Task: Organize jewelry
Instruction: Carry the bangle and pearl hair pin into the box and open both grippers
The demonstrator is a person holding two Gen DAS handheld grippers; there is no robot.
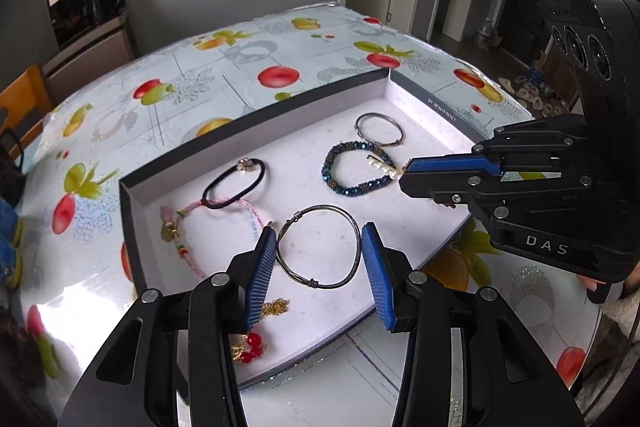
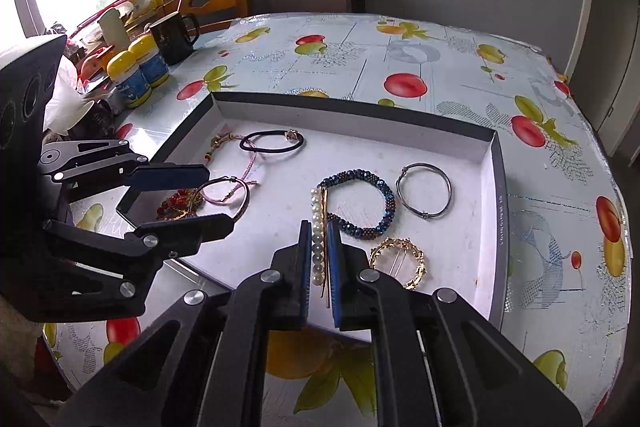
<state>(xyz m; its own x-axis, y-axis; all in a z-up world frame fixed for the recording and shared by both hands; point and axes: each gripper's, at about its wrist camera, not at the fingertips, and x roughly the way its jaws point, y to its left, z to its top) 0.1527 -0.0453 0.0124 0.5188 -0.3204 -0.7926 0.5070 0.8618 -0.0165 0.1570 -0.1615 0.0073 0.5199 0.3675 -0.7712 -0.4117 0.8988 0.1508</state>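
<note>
The right hand-held gripper (image 2: pixel 320 259) pinches the pearl hair clip (image 2: pixel 318 239) — long axis along its fingers — while the left hand-held gripper (image 1: pixel 319 259), jaws spread, straddles the silver bangle (image 1: pixel 319 246).

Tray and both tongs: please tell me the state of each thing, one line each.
Left tongs: open, straddling the bangle.
Right tongs: shut on pearl clip.
Bangle: flat in the tray.
Beaded bracelet: flat, ungripped.
Hair tie: flat, overlapping pink cord.

Right claw (image 2: pixel 319 247) pinching pearl hair clip (image 2: pixel 318 243), over tray (image 2: pixel 494 187)
</note>
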